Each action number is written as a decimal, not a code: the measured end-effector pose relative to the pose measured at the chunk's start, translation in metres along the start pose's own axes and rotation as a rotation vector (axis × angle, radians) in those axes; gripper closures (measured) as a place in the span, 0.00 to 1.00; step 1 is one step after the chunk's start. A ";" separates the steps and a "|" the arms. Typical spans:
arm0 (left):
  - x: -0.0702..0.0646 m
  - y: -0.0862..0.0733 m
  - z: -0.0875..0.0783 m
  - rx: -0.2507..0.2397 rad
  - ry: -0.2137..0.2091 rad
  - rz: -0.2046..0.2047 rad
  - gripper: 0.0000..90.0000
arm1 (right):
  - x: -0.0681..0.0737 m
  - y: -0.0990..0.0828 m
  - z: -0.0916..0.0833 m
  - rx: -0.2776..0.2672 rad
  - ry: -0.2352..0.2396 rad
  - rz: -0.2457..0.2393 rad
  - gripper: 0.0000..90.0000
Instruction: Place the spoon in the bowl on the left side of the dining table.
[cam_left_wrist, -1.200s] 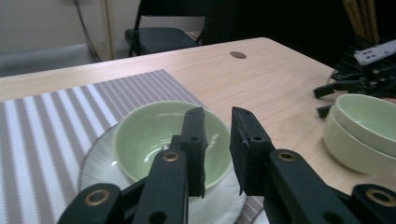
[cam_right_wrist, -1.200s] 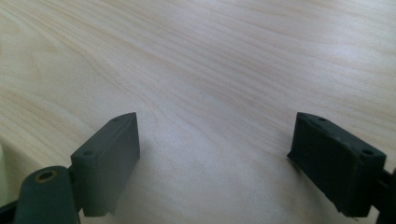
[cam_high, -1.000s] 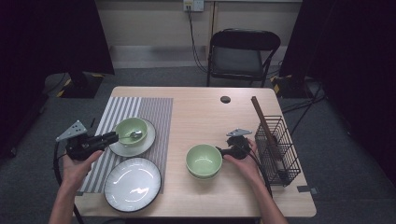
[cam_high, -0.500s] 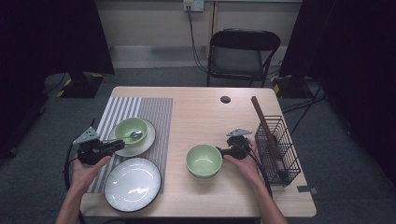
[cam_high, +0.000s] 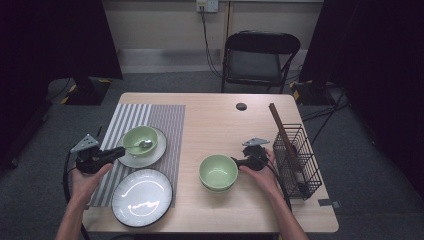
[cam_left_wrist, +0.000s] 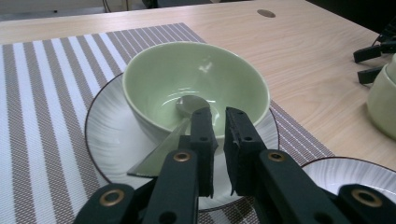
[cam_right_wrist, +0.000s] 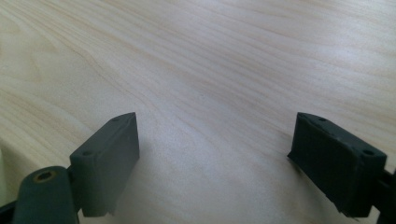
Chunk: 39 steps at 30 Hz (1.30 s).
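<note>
Spoon (cam_left_wrist: 187, 122): bowl end inside the green bowl (cam_left_wrist: 196, 88), handle leaning out over the rim toward the left gripper (cam_left_wrist: 218, 135).
Left gripper: jaws just been closing, now nearly together with a thin gap; handle beside the left jaw, not seen between the pads; grip on it cannot be told.
Green bowl: on a white saucer (cam_left_wrist: 109, 140), on the striped mat (cam_high: 150, 120) near the table's left edge.
Right gripper (cam_right_wrist: 215, 163): jaws wide apart, nothing between them, over bare wood; just beside a second green bowl (cam_high: 218, 171) toward the front middle.
White plate (cam_high: 142, 196): front left corner, partly on the mat.
Wire rack (cam_high: 299, 160): right edge.
Table (cam_high: 220, 125): pale wood.
Room: grey carpet, folding chair (cam_high: 260, 57) beyond the far edge.
Writing: none legible.
</note>
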<state>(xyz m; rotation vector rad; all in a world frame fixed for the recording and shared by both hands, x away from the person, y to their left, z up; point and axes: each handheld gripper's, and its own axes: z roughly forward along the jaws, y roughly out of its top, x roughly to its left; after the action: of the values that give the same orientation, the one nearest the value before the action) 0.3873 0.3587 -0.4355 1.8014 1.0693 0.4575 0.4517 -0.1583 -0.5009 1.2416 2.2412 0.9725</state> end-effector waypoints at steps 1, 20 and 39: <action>0.001 0.000 -0.001 0.000 0.004 -0.005 0.91 | 0.000 0.000 0.000 -0.001 0.000 -0.001 0.17; 0.020 0.000 -0.010 -0.050 0.031 -0.028 0.90 | 0.000 0.000 0.000 -0.001 0.001 -0.001 0.17; 0.041 -0.001 -0.010 -0.086 0.027 -0.053 0.90 | 0.000 0.000 0.000 0.001 -0.001 -0.001 0.17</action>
<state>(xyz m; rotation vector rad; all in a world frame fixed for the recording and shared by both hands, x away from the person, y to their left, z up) 0.4020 0.3982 -0.4375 1.6923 1.0968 0.4895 0.4518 -0.1582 -0.5009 1.2414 2.2410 0.9709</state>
